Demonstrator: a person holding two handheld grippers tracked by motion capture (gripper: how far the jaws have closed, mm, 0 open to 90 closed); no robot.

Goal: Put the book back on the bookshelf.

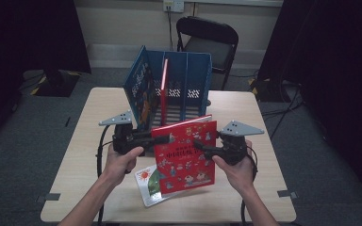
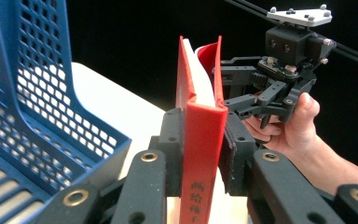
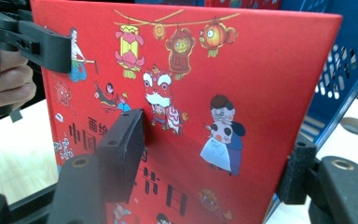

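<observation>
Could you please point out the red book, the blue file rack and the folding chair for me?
red book [image 1: 185, 154]: high view, front cover.
blue file rack [image 1: 194, 75]: high view, back wall.
folding chair [image 1: 213, 47]: high view, seat.

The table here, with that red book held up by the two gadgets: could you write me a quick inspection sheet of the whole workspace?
Surface: pale wooden table, round hole near the rack in the right gripper view.
Job's things: red book held upright; blue file rack holding a blue book and a thin red book.
Clutter: white picture book lying flat under the red book.
Grippers: left gripper clamps the spine; right gripper straddles the opposite edge, contact unclear.
Cables: black, trailing from each gripper.
Surroundings: folding chair, dark curtains, grey floor.
</observation>
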